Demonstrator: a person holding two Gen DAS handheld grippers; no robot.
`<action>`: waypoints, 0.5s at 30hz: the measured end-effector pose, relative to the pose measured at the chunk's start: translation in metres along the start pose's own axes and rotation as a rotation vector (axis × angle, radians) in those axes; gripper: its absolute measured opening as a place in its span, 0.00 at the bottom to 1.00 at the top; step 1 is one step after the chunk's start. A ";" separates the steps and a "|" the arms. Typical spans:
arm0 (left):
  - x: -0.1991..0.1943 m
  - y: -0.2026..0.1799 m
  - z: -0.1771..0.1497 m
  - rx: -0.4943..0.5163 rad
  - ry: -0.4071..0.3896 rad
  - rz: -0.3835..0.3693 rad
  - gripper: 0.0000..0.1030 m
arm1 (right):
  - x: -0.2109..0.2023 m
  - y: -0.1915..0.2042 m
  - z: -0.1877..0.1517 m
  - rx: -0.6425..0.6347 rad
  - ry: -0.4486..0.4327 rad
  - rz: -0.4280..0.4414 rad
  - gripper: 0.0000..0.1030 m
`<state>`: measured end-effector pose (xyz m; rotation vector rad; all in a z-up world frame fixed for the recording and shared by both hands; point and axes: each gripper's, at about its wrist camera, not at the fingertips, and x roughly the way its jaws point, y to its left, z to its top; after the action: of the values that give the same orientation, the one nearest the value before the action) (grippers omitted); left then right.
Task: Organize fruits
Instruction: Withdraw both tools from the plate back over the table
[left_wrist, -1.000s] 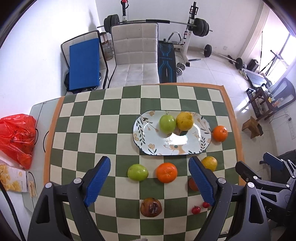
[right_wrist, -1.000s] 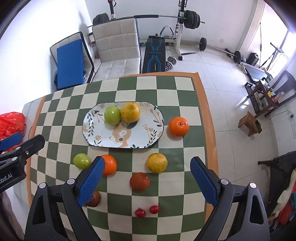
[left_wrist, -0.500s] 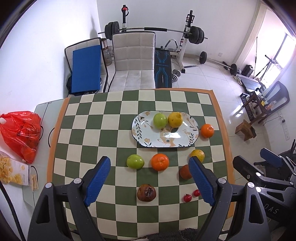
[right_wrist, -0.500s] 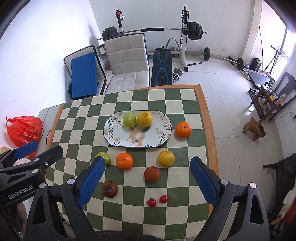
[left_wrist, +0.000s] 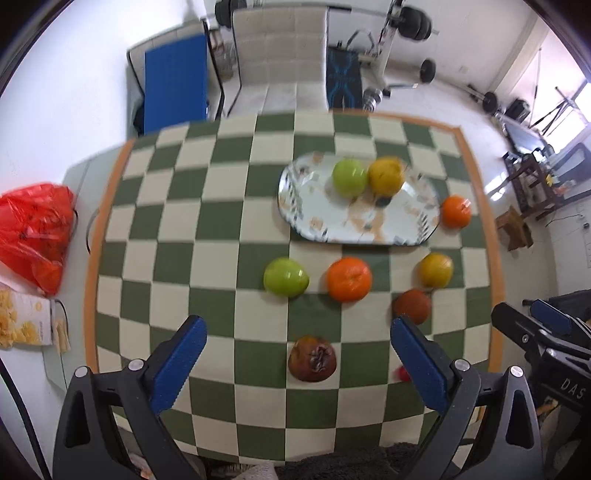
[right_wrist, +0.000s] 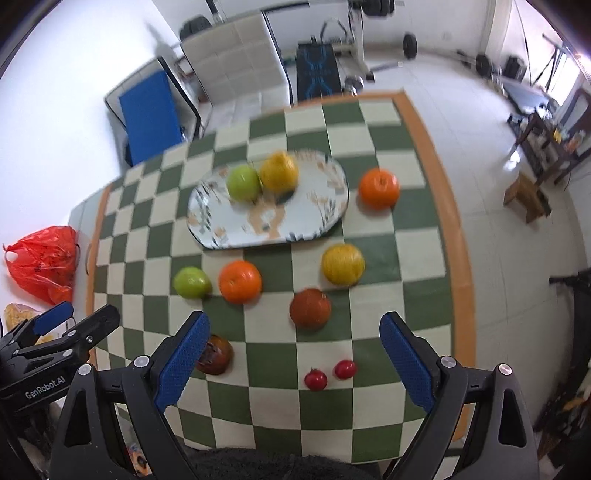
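Both grippers had dropped closer to the table than half a second earlier, so the fruit sat larger in each wrist view; no fruit had changed place.

Holdings, plate (right_wrist: 207, 229): one green apple (right_wrist: 242, 182) and one yellow citrus (right_wrist: 279, 172), touching each other at the far side of the dish.

Holdings, checked cloth (left_wrist: 177, 229), loose:
- orange (right_wrist: 379, 188), just beside the plate's right end.
- green apple (left_wrist: 285, 277) and orange (left_wrist: 348, 279), side by side in front of the plate.
- yellow-orange citrus (right_wrist: 343, 264), right of that pair.
- dark red-brown fruit (right_wrist: 310, 308), nearer the holder.
- wrinkled brown fruit (left_wrist: 312, 358), nearest the left tool.
- two small red fruits (right_wrist: 316, 379), close together near the table's front edge.

Step in hand, by judgement: approach for a further pick, with two pieces plated and the rest outstanding. The next move would call for lowering one tool astride a single fruit without nudging its neighbours, then closing gently on the round, rollable skin.

Left gripper (left_wrist: 298, 354): blue pads (left_wrist: 177, 363) spread wide, holding nothing, touching nothing, above the cloth with the wrinkled fruit between them in view.

Right gripper (right_wrist: 294, 352): pads (right_wrist: 406, 363) equally wide apart, empty, clear of all fruit; the red-brown fruit and the small red pair lay in its span.

Motion blur softened the plate's pattern.
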<state>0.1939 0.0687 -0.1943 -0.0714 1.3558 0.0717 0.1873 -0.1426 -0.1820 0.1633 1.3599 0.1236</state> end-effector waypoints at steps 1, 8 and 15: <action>0.020 0.001 -0.003 -0.003 0.058 0.000 0.99 | 0.020 -0.005 -0.001 0.010 0.039 0.002 0.93; 0.115 -0.003 -0.033 0.037 0.307 -0.027 0.99 | 0.110 -0.021 -0.013 0.036 0.204 -0.003 0.89; 0.171 -0.022 -0.051 0.117 0.413 -0.043 0.97 | 0.150 -0.022 -0.013 0.042 0.267 -0.020 0.89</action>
<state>0.1824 0.0441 -0.3720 -0.0169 1.7675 -0.0630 0.2054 -0.1360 -0.3334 0.1731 1.6309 0.1022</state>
